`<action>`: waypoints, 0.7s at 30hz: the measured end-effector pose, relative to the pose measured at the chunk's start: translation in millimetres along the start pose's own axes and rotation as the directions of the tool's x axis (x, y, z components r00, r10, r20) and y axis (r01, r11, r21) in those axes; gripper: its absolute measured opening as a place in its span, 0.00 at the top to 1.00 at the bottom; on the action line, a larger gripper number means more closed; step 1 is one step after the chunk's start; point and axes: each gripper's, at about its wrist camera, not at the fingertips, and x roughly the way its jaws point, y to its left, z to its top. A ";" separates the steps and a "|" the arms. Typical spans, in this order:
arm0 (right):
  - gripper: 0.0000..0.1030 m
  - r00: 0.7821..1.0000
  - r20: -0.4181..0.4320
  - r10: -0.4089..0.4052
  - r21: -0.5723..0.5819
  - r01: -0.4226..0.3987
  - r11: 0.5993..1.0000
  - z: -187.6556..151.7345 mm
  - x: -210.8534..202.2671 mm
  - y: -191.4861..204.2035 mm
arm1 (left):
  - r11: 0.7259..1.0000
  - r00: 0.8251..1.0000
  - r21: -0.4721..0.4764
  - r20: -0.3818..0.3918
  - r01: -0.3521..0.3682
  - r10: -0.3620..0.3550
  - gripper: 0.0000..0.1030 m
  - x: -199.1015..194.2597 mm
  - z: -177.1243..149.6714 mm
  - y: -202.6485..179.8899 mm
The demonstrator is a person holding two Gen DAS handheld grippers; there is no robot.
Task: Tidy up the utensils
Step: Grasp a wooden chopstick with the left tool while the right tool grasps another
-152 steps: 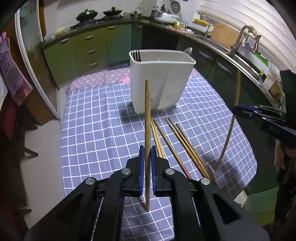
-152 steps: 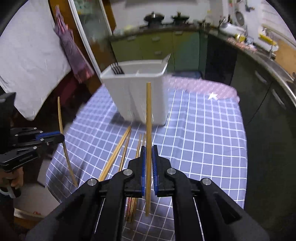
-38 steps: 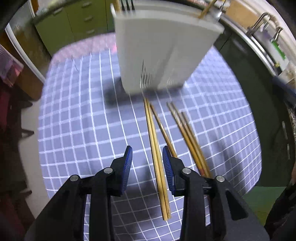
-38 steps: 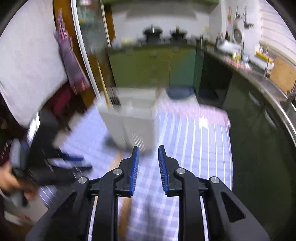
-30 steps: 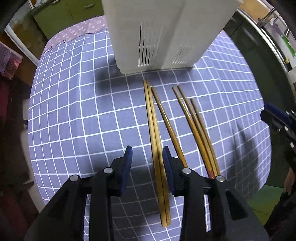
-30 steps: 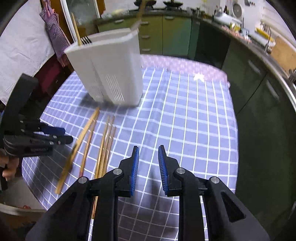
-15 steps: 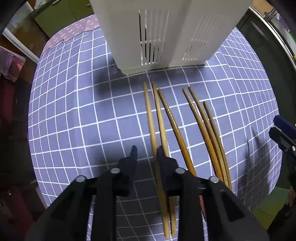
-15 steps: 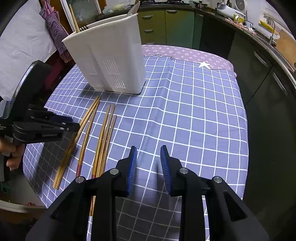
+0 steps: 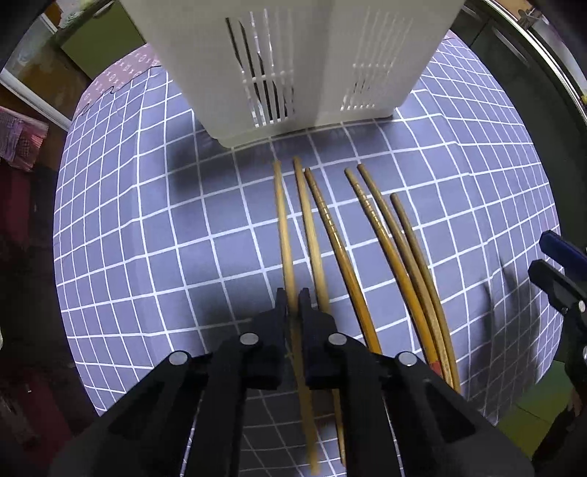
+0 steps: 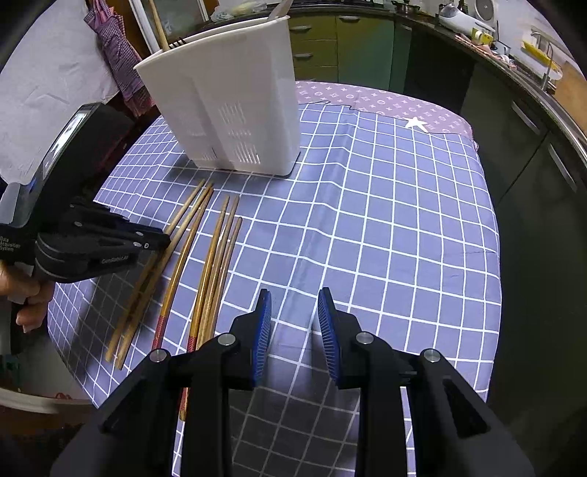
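Left gripper [image 9: 292,299], bottom centre of my left view: black fingers clamped down on the leftmost chopstick [image 9: 283,220], which lies flat on the desk [image 9: 146,238]. I judge this the start of another pick-up, nothing lifted yet.

Right gripper [image 10: 293,323], bottom centre of my right view: blue ribbed pads [image 10: 262,330] parted a little, nothing between them, over bare cloth.

Chopsticks left to put away, as I count them: six [image 9: 367,238], fanned side by side in the middle of my left view, tips toward the holder. Slim round wooden rods; the two on the left pale and plain, the others darker, some with ringed tips, two with red ends in my right view.

Cloth: purple-blue check with white lines, soft, slightly creased.

White holder [image 10: 227,110], upper part of both views: upright plastic box with slotted vents low on its walls. Already holds a chopstick [image 10: 158,25] and fork tines [image 10: 178,41] at its rim. Sorting partly done, I reckon.
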 end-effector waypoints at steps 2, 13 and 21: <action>0.74 1.000 -0.003 0.001 0.004 -0.001 1.000 -0.3 0.4 -1.2 | 1.000 1.000 -0.007 0.003 0.018 -0.018 0.94 -1.8 -8.7 12.9; 0.74 0.999 -0.032 0.018 -0.016 -0.018 1.000 4.1 4.4 7.9 | 0.998 0.984 -0.002 0.164 0.068 -0.067 0.94 -60.7 -33.5 48.3; 0.66 0.990 -0.126 0.065 -0.027 -0.069 0.997 13.7 32.6 26.2 | 0.997 0.949 0.000 0.309 0.075 -0.071 0.94 -113.9 -64.3 72.1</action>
